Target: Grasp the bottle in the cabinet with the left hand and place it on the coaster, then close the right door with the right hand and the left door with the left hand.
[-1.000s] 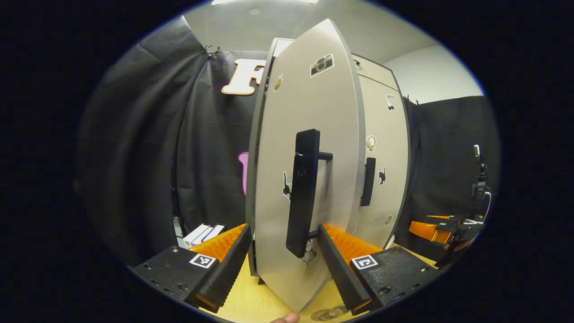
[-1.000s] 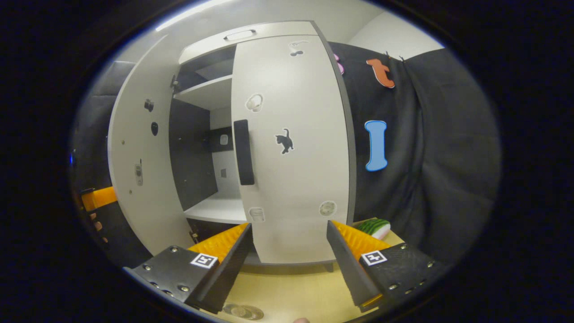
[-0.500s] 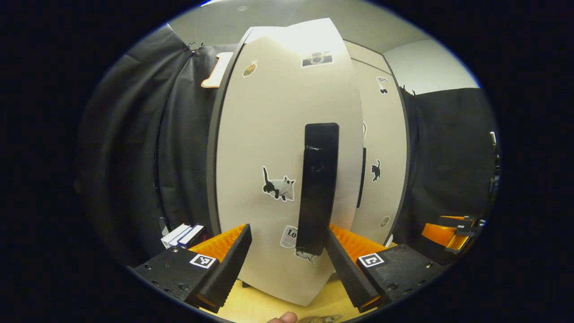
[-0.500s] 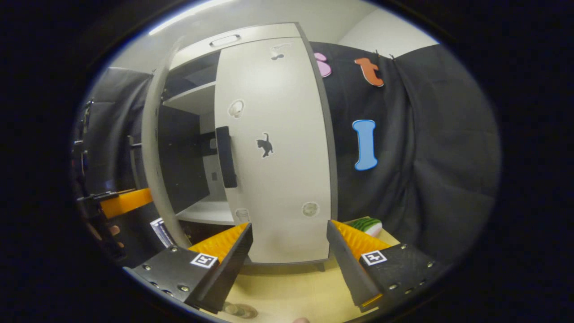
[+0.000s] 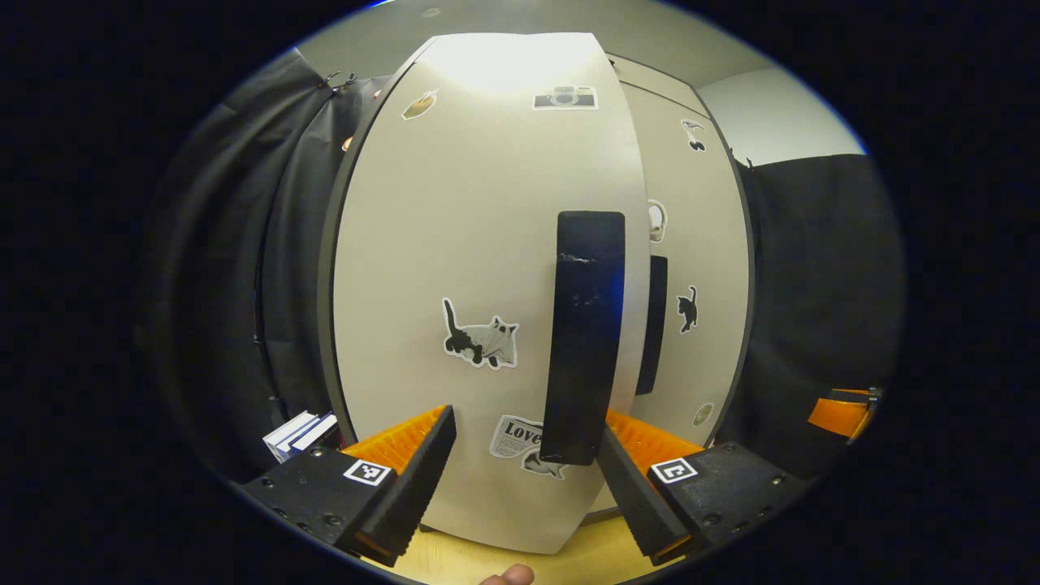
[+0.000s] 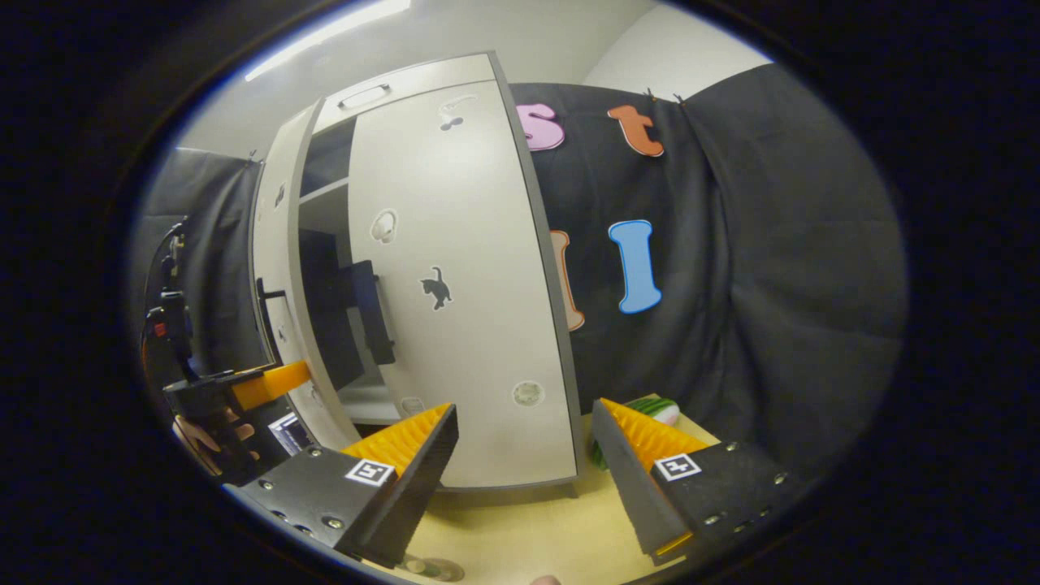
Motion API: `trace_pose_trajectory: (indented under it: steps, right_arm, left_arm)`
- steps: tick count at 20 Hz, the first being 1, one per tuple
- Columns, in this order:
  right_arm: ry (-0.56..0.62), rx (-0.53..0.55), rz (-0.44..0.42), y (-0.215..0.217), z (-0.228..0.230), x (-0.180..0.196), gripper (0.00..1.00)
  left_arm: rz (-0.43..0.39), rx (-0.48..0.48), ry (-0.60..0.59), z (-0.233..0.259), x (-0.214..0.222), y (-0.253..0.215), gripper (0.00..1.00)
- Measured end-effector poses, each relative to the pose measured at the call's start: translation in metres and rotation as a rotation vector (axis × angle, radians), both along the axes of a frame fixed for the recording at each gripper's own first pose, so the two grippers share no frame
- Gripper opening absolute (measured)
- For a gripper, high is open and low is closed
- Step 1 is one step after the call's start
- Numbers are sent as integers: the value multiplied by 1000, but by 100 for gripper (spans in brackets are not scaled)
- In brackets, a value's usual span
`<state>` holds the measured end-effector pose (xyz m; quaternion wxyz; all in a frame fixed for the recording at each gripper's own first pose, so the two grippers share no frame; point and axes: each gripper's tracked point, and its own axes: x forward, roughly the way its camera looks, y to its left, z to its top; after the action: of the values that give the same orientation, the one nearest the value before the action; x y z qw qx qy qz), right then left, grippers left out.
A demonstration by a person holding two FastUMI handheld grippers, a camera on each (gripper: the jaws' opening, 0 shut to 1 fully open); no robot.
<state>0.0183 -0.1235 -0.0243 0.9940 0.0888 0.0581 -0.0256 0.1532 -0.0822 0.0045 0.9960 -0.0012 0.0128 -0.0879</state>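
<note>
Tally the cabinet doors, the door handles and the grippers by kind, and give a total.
Cabinet doors: 2, the left door and the right door
Door handles: 2, the left handle and the right handle
Grippers: 2, the left gripper and the right gripper
Total: 6

left door (image 5: 487,268) swung nearly shut, right tongs (image 6: 524,471) drawn back
</note>
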Motion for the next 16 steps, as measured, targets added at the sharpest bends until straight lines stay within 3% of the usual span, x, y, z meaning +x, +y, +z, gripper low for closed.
trace_pose_trajectory:
  steps: [16]
  right_arm:
    - [19, -40, 87, 36, -6, -5, 100]
  left_arm:
    - [34, 3, -12, -3, 54, -20, 100]
